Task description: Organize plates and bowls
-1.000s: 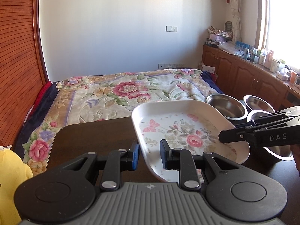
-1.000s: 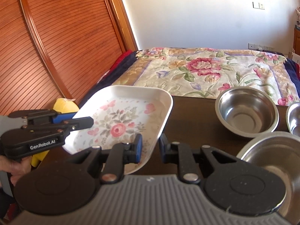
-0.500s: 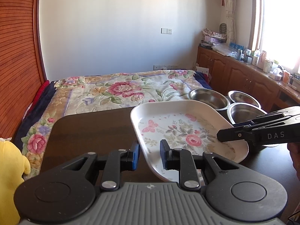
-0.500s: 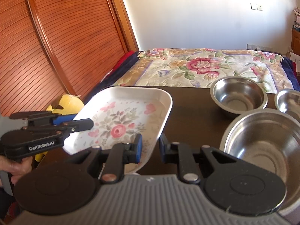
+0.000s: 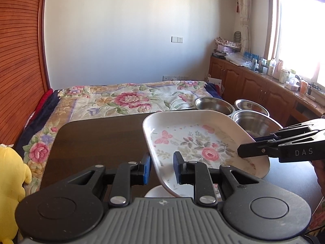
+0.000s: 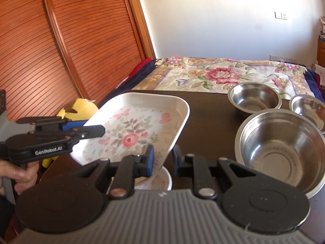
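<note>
Floral tray (image 5: 195, 140), white with roses and butterflies, hangs tilted above the dark table (image 5: 97, 140), carried between both tools. On its near-left rim the left gripper (image 5: 161, 167) is clamped tight, blue pads pinching the edge from either side. Over on the opposite side, the right gripper (image 6: 162, 160) is squeezed down on the rim too, one finger inside the tray, the other beneath it. In the right wrist view a hand (image 6: 21, 174) shows wrapped round the left tool's handle.

Underneath the tray's low corner, a small white dish (image 6: 164, 180) peeks out on the tabletop; whether the tray touches it is hard to say. To the right, three steel bowls sit clustered on the table: a large bowl (image 6: 282, 154) nearest, a medium bowl (image 6: 255, 99) behind it, a small bowl (image 6: 309, 109) at the far right. Beyond the table lies a flowered bedspread (image 5: 130, 99), and a yellow plush toy (image 5: 10, 181) sits off the table's left edge.
</note>
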A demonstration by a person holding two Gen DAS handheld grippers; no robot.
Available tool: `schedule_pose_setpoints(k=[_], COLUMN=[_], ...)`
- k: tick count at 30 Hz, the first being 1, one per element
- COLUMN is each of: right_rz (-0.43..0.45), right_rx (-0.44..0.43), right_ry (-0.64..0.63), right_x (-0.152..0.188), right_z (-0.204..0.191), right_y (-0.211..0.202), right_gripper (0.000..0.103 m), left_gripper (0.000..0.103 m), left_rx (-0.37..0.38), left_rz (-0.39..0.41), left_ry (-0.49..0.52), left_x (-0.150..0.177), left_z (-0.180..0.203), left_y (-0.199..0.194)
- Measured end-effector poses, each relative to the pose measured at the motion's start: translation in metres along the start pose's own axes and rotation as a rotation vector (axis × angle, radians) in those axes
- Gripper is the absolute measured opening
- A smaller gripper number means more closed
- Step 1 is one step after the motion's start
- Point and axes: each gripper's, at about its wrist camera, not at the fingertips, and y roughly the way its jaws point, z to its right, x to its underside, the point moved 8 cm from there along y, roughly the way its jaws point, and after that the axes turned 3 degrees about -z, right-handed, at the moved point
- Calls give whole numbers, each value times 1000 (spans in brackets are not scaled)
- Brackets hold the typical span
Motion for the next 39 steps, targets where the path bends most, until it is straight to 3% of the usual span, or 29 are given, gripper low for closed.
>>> schedule_pose_setpoints(k=[18, 39], right_rz=[-35, -71], right_rx=[-42, -46], right_ry=[5, -27], right_x=[38, 60], right_z=[-12, -18], right_y=[2, 2], right_gripper=[21, 21], left_gripper=[24, 24], left_rx=[28, 28], left_rz=[-33, -54], left_ry=[-70, -92], left_x=[49, 73], left_z=[-1, -1], left_y=[-11, -16])
